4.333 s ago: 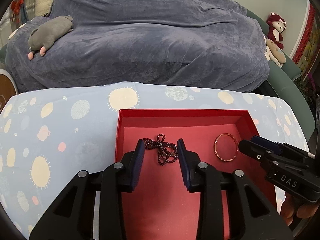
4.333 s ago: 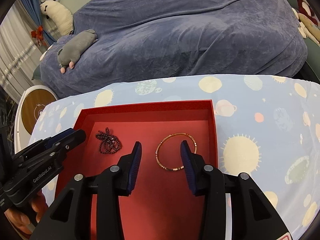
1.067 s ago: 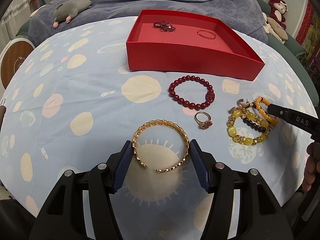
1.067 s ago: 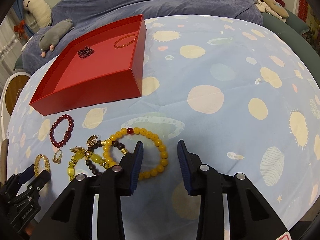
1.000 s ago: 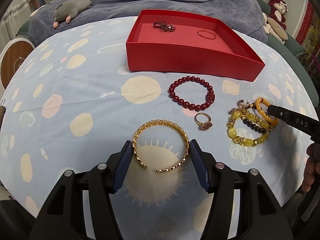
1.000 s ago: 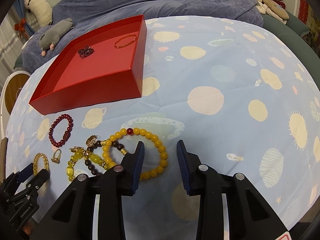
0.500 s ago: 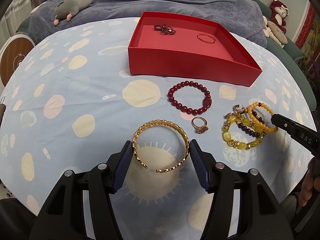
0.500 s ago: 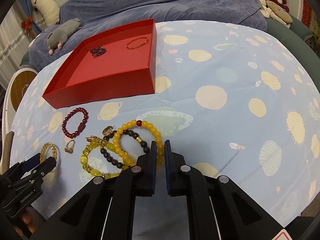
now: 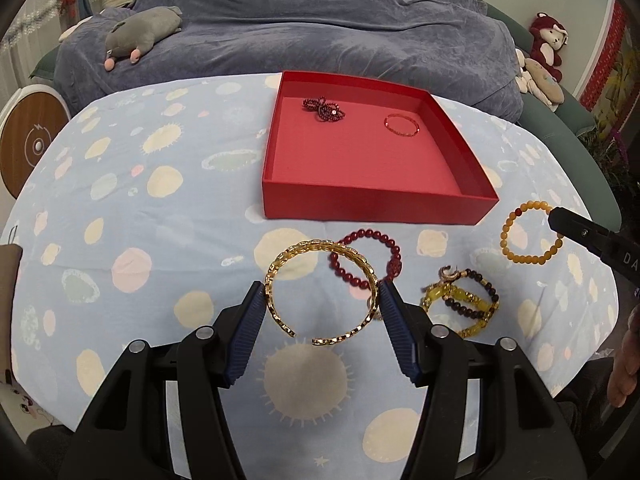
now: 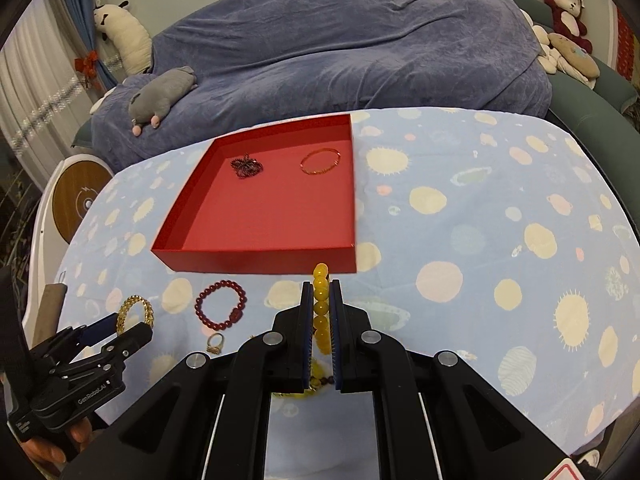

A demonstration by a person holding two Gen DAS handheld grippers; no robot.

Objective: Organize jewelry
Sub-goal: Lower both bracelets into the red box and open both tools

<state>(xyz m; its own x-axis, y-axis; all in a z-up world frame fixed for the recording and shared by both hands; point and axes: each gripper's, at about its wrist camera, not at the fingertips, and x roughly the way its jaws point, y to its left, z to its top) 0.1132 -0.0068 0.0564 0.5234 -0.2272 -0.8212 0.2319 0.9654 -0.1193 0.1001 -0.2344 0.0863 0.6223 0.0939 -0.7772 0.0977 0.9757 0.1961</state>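
My left gripper (image 9: 322,300) is shut on a gold open cuff bangle (image 9: 316,245) and holds it above the cloth. My right gripper (image 10: 321,292) is shut on a yellow bead bracelet (image 10: 321,271), which hangs from its tip (image 9: 528,236) in the left wrist view. Beyond both stands a red tray (image 9: 376,205) holding a dark bead necklace (image 9: 324,109) and a thin red-gold bangle (image 9: 401,125). On the cloth lie a dark red bead bracelet (image 10: 221,308), a ring (image 10: 216,342) and a tangle of yellow and dark bead bracelets (image 9: 460,304).
The table wears a light blue cloth (image 10: 480,240) with sun and planet prints. Behind it is a sofa under a blue-grey cover (image 10: 340,52) with a grey plush toy (image 10: 160,96). A round white and wood device (image 9: 28,148) stands at the left.
The right gripper's jaws have shut on the yellow bead bracelet and lifted it off the pile. Both grippers have risen, and the gold bangle has come up off the cloth.
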